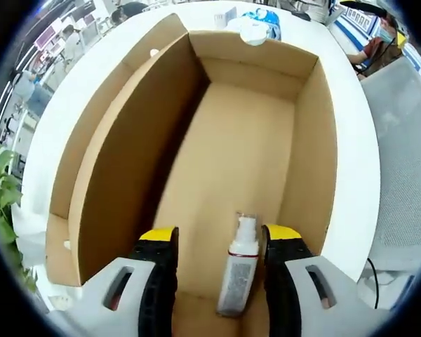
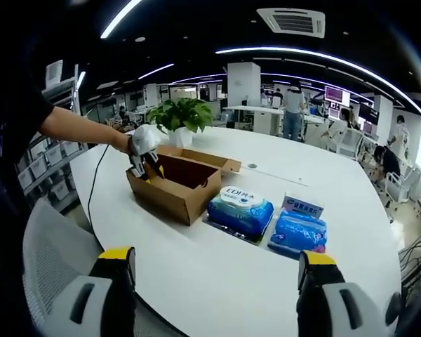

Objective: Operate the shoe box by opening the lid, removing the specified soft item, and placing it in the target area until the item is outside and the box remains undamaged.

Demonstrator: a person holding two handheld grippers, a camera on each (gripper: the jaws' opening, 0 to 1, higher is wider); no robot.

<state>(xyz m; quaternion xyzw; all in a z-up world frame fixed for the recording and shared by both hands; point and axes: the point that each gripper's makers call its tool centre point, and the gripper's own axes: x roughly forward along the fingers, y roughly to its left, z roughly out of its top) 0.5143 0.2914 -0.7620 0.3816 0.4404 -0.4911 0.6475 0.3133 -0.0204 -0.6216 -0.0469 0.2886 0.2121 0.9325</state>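
Lettering on the spray bottle (image 1: 240, 270) is unreadable as it lies nozzle-far between your left gripper's (image 1: 219, 246) spread, unclenched jaws inside the shoe box (image 1: 112, 175); your right gripper (image 2: 217, 263) hangs wide, empty.

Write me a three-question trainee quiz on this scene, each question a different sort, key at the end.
1. True or false: the cardboard box has its lid open.
2. What lies between the jaws of the left gripper? A) a wipes pack B) a spray bottle C) a shoe
3. Fill in: the right gripper hangs open above the white ____.

Key: 1 true; 2 B; 3 table.
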